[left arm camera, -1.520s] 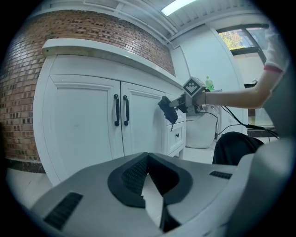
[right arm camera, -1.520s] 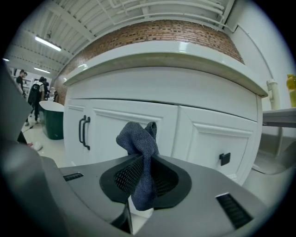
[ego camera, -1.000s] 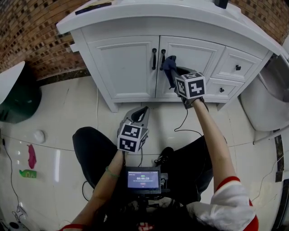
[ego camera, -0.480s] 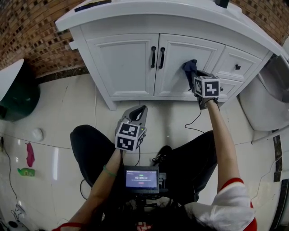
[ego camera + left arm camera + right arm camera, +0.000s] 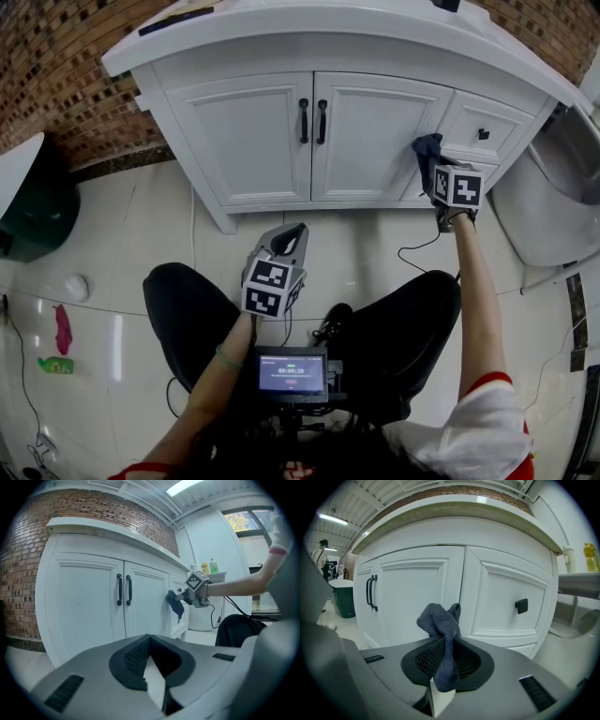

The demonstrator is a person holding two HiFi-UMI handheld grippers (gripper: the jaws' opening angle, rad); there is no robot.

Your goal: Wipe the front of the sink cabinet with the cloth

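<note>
Pinching cloth (image 5: 439, 629) tight, R gripper (image 5: 438, 170) fingers hold it at cabinet (image 5: 367, 124) front; L gripper (image 5: 149, 639) fingers together, empty.

The left gripper (image 5: 296, 230) and right gripper (image 5: 433, 167) are grey with black-and-white marker cubes (image 5: 274, 287). Around the chest screen (image 5: 292, 373): black trousers (image 5: 187, 309), red-trimmed white sleeve (image 5: 487, 412).

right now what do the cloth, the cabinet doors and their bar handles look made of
Cloth: dark blue-grey textile, likely microfibre or a knit. Its fine weave shows and it folds limply.
Cabinet doors: probably painted wood or MDF with a smooth white satin finish. The panels are moulded and show no grain.
Bar handles: likely metal, matte black, with no shine.
</note>
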